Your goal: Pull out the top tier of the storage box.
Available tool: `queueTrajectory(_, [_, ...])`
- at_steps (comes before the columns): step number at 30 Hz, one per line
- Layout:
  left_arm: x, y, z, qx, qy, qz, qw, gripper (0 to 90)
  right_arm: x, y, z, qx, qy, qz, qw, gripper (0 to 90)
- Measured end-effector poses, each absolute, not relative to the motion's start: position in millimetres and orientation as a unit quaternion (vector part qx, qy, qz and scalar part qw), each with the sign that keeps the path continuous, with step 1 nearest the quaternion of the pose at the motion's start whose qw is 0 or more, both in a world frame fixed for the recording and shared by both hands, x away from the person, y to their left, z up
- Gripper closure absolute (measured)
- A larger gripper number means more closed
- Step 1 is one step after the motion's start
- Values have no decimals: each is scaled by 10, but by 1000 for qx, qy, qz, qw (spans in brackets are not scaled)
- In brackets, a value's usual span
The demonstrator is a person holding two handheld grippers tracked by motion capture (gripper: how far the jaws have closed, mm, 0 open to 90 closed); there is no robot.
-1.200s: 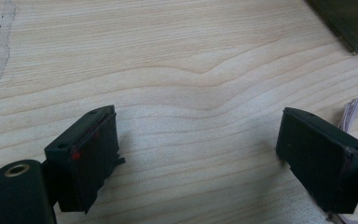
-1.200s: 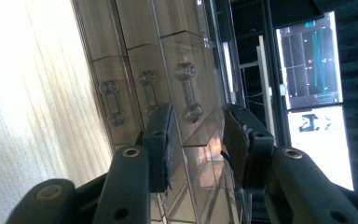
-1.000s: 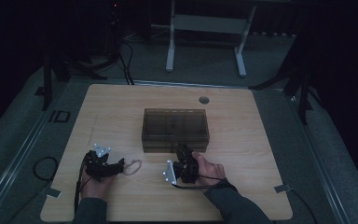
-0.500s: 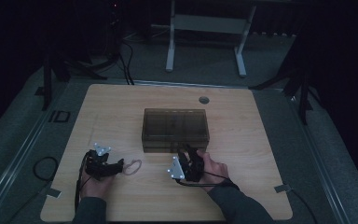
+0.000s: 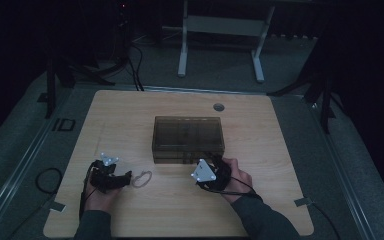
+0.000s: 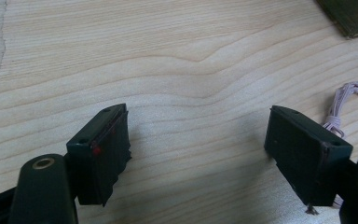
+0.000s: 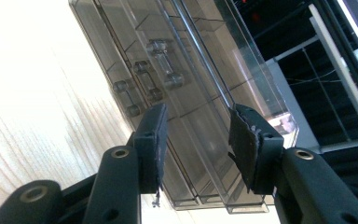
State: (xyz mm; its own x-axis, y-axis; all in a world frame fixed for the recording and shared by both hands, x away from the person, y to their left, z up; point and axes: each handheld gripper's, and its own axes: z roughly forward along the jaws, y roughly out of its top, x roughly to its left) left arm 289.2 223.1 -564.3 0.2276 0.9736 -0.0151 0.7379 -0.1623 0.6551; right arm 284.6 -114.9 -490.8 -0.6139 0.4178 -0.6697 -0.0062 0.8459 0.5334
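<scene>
Two things matter on the bench (image 5: 130,115), and I take them largest first: the smoked plastic box (image 5: 188,136) sits at the middle, a little toward the far edge, and its lid looks down, with the small latches on its front wall apparently not undone as far as my right gripper view shows. My right gripper (image 5: 211,161) is at the box's near front wall, just right of its middle; its jaws have just been opening a little and stand partly apart, with the stacked front edges of the box (image 7: 186,93) in line between them, though I see no pad pressing on it, so I judge nothing is held. My left gripper (image 5: 125,178) rests near the near left corner of the bench, jaws wide though they have just been closing slightly, with bare wood between them and nothing gripped. Smallest is the cord (image 5: 142,178), a pale pink twisted loop lying on the bench just beside the left gripper's right jaw, well apart from the box. By my reading little is finished: the box seems unopened and the cord lies loose outside it. Left to do, I judge, are lifting the lid, picking up the cord and placing it inside.
</scene>
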Motion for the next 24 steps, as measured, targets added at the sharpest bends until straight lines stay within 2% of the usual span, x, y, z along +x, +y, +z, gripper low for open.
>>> queueTrajectory(24, [2962, 2256, -5583, 758, 570, 185, 256, 233, 3027, -1533, -4774, 185, 863, 293, 368, 548])
